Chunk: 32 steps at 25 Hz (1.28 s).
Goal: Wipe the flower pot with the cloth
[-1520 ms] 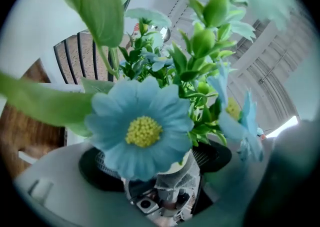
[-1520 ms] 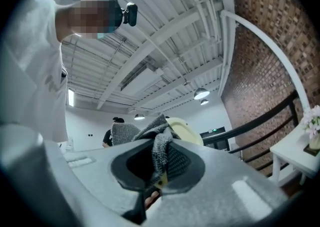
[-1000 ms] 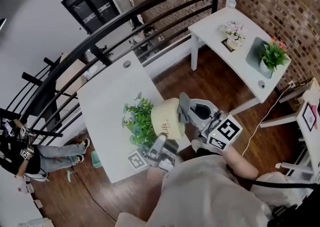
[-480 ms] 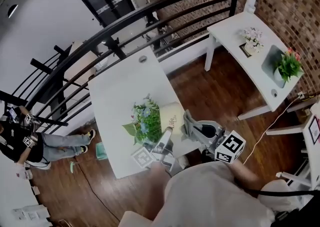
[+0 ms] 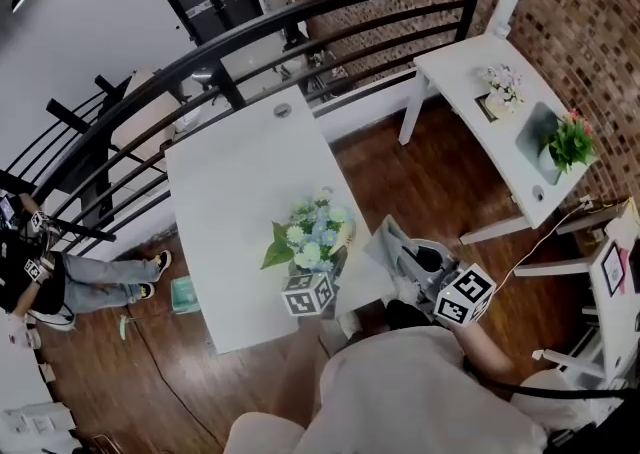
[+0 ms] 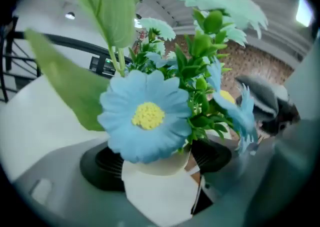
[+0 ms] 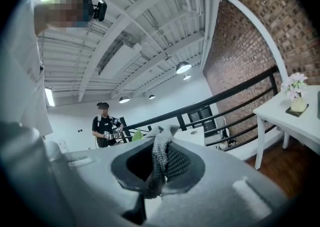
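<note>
The left gripper (image 6: 159,162) is grasping the cream flower pot (image 6: 150,167), its black fingers (image 6: 100,167) pressing on either side just under the rim. The pot is standing upright near the front edge of the white tabletop (image 5: 230,192); whether its base is resting there cannot be told. Blue flowers (image 5: 312,232) and broad green leaves are spilling over the pot and filling most of the left gripper view. The right gripper (image 7: 159,163) is hovering just to the right of the pot, apart from it, its fingers (image 7: 126,163) clenching a grey knitted cloth (image 7: 161,153) that is bunching upward. The wiping looks about to resume or to be ending. To do it well, the left gripper should probably be steadying the pot while the cloth is pressing flat against the bare side wall below the rim, sweeping round it. The foliage is overhanging the wall and may snag the cloth, and the left fingers are covering part of the surface. The table edge is close, so a hard push could tip the pot off. Farther away, a black railing (image 5: 250,37), a second white table (image 5: 470,72) carrying potted plants (image 5: 568,142) and a person (image 5: 30,282) are standing well clear.
</note>
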### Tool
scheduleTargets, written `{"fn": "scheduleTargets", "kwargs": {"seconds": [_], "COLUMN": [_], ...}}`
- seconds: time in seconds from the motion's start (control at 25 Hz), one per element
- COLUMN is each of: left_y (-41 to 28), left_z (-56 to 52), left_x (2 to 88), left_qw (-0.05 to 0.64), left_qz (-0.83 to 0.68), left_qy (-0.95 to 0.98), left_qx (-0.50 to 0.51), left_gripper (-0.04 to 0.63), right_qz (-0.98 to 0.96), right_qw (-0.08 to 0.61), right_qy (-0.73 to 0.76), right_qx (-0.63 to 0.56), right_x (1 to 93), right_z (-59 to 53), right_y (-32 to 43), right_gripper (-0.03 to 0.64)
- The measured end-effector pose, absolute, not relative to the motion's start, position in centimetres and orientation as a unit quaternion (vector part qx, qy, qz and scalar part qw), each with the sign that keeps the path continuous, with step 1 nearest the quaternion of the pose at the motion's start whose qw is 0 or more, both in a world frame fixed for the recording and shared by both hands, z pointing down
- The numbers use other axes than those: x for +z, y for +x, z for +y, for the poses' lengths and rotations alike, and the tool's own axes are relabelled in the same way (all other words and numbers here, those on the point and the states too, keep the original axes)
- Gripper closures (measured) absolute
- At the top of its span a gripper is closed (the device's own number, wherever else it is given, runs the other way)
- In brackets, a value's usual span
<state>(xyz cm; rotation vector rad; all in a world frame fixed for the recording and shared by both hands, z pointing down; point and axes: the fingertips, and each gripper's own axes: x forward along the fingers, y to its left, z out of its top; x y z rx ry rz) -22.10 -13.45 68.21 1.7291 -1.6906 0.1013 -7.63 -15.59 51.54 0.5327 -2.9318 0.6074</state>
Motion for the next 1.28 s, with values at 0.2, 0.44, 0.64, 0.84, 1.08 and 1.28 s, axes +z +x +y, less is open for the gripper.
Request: {"fn": "scheduleTargets", "kwargs": {"seconds": [0.2, 0.44, 0.64, 0.84, 1.08, 1.28], "left_y": [-19.4, -18.6, -19.7, -20.3, -18.9, -15.2], "left_z": [-11.0, -10.4, -10.7, -8.1, -5.0, -3.8], "left_x": [74.5, 76.5, 78.2, 77.0, 69.5, 60.9], "left_qw": [0.31, 0.212, 0.241, 0.261, 0.253, 0.177], "left_qz": [-0.597, -0.48, -0.466, -0.518, -0.603, -0.666], "left_qy": [0.722, 0.809, 0.801, 0.779, 0.746, 0.72], "left_qx": [0.16, 0.264, 0.289, 0.239, 0.126, 0.082], "left_gripper": [0.161, 0.158, 0.067, 0.061, 0.083, 0.098], "right_qz": [-0.961, -0.956, -0.951, -0.947, -0.951, -0.961], "right_qw": [0.058, 0.061, 0.064, 0.054, 0.034, 0.022], "right_qy": [0.191, 0.215, 0.227, 0.242, 0.243, 0.233], "right_qx": [0.194, 0.193, 0.2, 0.203, 0.19, 0.145], "right_x": [52.0, 51.4, 51.8, 51.7, 50.5, 48.7], "right_z": [-14.3, -13.3, -11.4, -8.8, -7.6, -8.4], "right_y": [-7.0, -6.3, -5.5, -4.1, -1.6, 1.4], "right_gripper": [0.612, 0.612, 0.612, 0.612, 0.612, 0.612]}}
